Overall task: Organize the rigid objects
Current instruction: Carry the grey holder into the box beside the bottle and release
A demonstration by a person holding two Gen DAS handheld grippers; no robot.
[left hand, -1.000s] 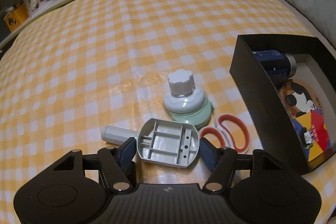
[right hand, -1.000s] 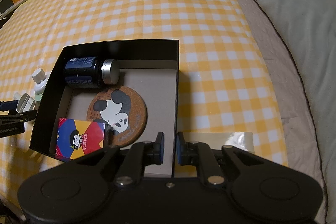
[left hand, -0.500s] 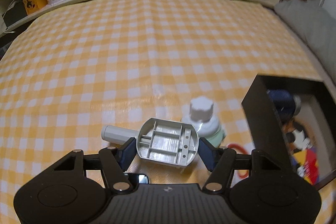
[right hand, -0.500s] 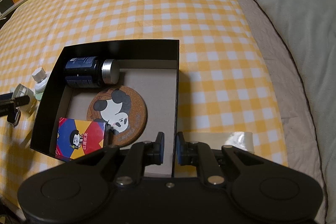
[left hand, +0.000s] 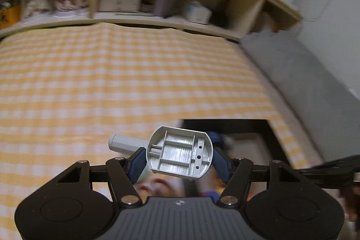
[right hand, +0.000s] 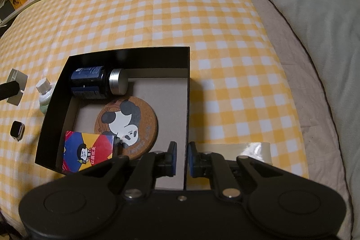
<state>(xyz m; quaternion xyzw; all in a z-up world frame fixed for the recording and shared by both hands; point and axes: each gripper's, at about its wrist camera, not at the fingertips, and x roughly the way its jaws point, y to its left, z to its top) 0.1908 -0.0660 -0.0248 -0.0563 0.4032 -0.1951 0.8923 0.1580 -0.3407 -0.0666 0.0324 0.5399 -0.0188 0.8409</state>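
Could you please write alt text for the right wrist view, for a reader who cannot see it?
The right gripper is shut on the right wall of an open black box on a yellow checked cloth. Inside lie a dark blue bottle, a round panda coaster and a colourful card box.

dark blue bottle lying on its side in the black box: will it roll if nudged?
Likely yes: the dark blue bottle lies on its round side in the black box. The back wall probably stops it one way; the panda coaster may check it the other. Its glossy body looks slippery.
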